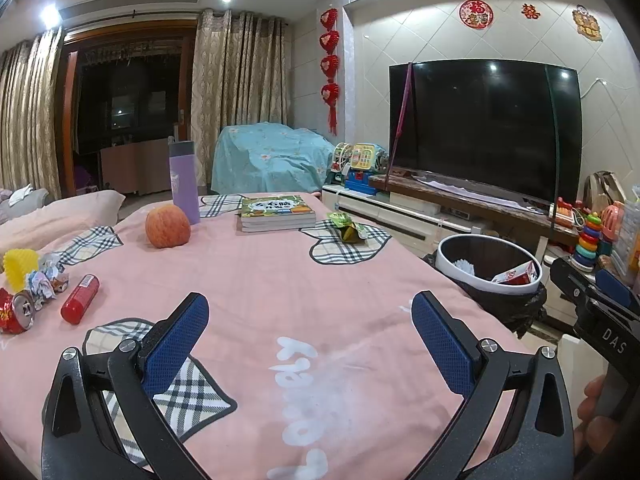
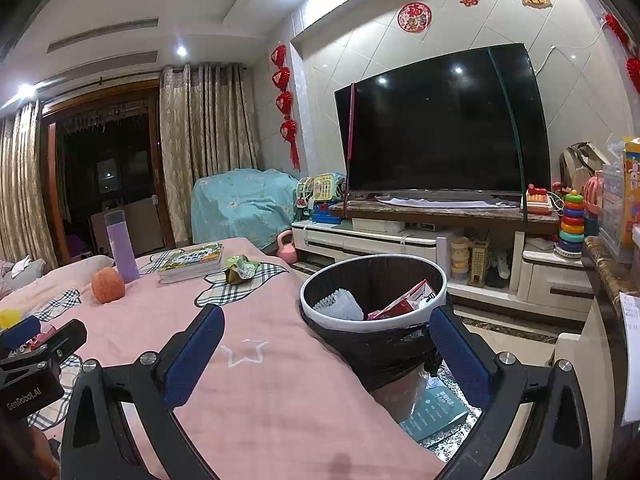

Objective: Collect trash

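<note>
My left gripper (image 1: pixel 310 316) is open and empty above the pink cloth (image 1: pixel 260 280). At the cloth's left lie a crushed red can (image 1: pixel 16 312), crumpled wrappers (image 1: pixel 46 280), a yellow ridged cup (image 1: pixel 18 266) and a red tube (image 1: pixel 80 299). A green wrapper (image 1: pixel 347 227) lies at the far right; it also shows in the right wrist view (image 2: pixel 240 268). My right gripper (image 2: pixel 326 334) is open and empty, just in front of the white-rimmed trash bin (image 2: pixel 436 280), which holds a red carton (image 2: pixel 404 300) and white paper (image 2: pixel 340 304). The bin also shows in the left wrist view (image 1: pixel 444 258).
An orange fruit (image 1: pixel 167 226), a purple bottle (image 1: pixel 183 182) and a stack of books (image 1: pixel 276 213) stand at the table's far side. A TV (image 2: pixel 440 124) on a stand with toys is behind the bin. A pink kettlebell (image 2: pixel 287 249) sits on the floor.
</note>
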`<act>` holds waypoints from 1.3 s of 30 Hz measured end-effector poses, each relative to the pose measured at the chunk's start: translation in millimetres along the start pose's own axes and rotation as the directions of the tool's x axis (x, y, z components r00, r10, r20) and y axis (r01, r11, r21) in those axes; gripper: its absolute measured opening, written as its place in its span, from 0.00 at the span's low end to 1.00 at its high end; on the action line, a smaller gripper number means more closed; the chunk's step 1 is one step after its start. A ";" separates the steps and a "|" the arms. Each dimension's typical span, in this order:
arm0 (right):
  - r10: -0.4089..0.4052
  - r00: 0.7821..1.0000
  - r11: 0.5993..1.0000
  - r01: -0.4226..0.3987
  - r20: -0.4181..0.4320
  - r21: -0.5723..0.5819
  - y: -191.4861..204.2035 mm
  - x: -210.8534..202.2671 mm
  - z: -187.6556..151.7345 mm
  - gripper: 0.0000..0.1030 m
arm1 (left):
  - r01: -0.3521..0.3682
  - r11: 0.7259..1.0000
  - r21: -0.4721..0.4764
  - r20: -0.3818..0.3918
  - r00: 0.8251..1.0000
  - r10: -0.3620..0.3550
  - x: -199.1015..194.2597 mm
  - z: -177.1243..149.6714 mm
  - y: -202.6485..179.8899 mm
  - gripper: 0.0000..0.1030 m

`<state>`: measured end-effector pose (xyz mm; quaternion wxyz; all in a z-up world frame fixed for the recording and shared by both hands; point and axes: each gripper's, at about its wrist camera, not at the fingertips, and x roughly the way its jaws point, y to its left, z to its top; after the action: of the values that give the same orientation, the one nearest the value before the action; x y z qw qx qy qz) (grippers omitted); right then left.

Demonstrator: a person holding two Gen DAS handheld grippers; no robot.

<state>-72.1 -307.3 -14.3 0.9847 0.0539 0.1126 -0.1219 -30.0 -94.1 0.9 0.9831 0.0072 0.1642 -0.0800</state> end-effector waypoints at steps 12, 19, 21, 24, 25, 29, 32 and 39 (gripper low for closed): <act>0.004 1.000 1.000 -0.004 0.000 0.001 0.5 -0.4 -0.1 1.00 | 0.006 1.000 0.002 -0.003 1.000 -0.006 -0.3 -1.3 1.0 1.00; 0.005 1.000 1.000 -0.005 -0.003 0.000 0.7 0.5 -0.1 1.00 | 0.009 1.000 0.003 -0.008 1.000 -0.009 -0.1 -1.9 1.3 1.00; 0.006 1.000 1.000 -0.006 -0.004 0.001 1.0 0.3 -0.1 1.00 | 0.011 1.000 0.003 -0.009 1.000 -0.011 1.0 -2.0 0.8 1.00; 0.005 1.000 1.000 -0.005 -0.003 0.001 1.0 0.4 0.0 1.00 | 0.011 1.000 0.003 -0.010 1.000 -0.011 1.4 -1.9 0.8 1.00; 0.005 1.000 1.000 -0.005 -0.003 0.000 0.8 0.5 0.0 1.00 | 0.012 1.000 0.003 -0.012 1.000 -0.012 1.2 -2.3 1.2 1.00; 0.007 1.000 1.000 -0.007 -0.009 -0.002 2.4 2.2 -1.4 1.00 | 0.015 1.000 0.002 -0.021 1.000 -0.015 4.6 -3.5 3.1 1.00; 0.009 1.000 1.000 -0.009 -0.012 -0.003 3.2 2.8 -2.5 1.00 | 0.018 1.000 0.000 -0.028 0.999 -0.018 8.0 -3.8 4.3 1.00; 0.013 1.000 1.000 -0.013 -0.024 -0.003 4.6 6.3 -2.1 1.00 | 0.026 1.000 -0.009 -0.040 0.999 -0.027 13.4 -4.1 9.1 1.00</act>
<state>-65.4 -304.0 -17.5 0.9841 0.0544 0.1243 -0.1148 -17.4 -87.0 -7.5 0.9785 0.0024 0.1846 -0.0921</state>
